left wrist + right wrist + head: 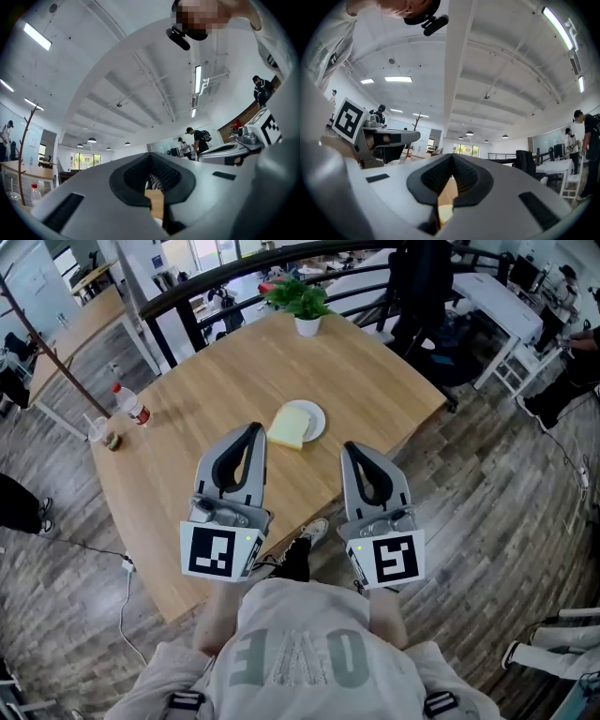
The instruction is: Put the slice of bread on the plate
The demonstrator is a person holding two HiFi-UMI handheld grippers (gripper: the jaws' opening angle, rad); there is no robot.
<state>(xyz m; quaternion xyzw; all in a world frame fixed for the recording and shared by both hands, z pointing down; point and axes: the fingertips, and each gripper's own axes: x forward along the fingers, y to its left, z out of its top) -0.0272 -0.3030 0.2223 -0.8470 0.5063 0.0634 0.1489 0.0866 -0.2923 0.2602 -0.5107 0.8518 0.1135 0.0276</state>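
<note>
1. Three small things stand at the left edge of the round wooden table (375,381): a clear bottle with a red cap (131,405), a clear cup (97,430) just beside it, and a small dark item (112,441) next to the cup, too small to name.
2. The left gripper (254,428) is held over the near part of the table and points away from the person toward the plate. Its jaws are closed, tip against tip, and nothing is between them. In the left gripper view only the wood of the table shows through the loop behind the tips.
3. The slice of bread (290,426) lies flat on the white plate (319,418), near the middle of the table. It covers the plate's left part and reaches a little over the left rim, so the bare rim shows on the right. Neither gripper touches the bread. The left gripper's tips are just beside its near left corner.
4. A potted green plant (302,304) in a white pot stands at the far edge of the table, well beyond the plate.
5. The right gripper (348,447) is held to the right of the plate, alongside the left one and apart from it. Its jaws are also closed and empty, which the right gripper view confirms.
6. A black chair (422,287) stands past the table's far right edge, with a white desk (492,296) beyond it.
</note>
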